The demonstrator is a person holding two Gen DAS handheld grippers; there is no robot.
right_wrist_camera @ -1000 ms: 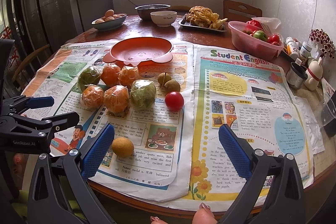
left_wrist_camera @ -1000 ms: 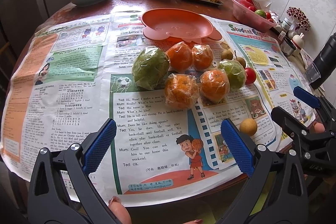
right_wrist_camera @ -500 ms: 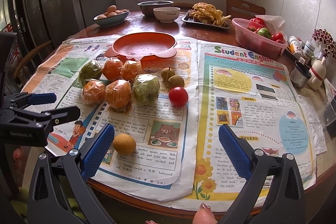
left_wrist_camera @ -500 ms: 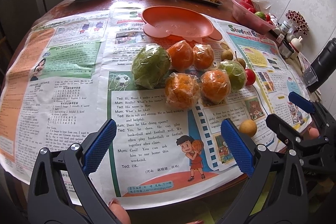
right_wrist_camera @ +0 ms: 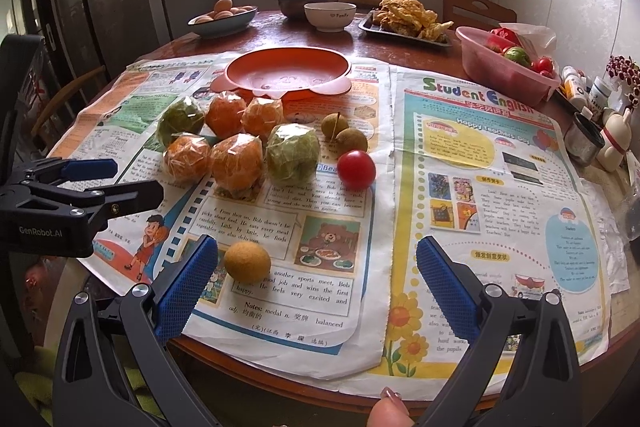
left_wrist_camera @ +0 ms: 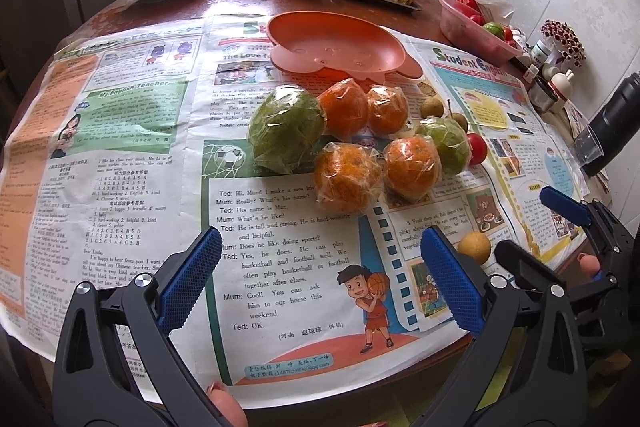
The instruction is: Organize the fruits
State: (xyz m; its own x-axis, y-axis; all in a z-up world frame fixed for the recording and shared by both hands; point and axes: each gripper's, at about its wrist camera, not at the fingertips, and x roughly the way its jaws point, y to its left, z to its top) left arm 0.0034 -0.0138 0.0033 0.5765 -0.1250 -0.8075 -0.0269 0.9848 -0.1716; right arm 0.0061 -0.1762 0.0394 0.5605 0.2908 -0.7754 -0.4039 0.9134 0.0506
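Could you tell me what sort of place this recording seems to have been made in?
Most likely a home dining area or kitchen: a round wooden table carries a bowl of eggs and a tray of fried food, with a wooden chair behind it.

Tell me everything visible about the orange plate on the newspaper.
The orange plate is a shallow, matte, plastic-looking dish with small ear-like tabs at its rim and a faint face moulded into its floor. It sits flat and empty on the newspaper, behind the wrapped fruit. In the left wrist view its near edge meets or overlaps one wrapped orange; actual contact cannot be confirmed.
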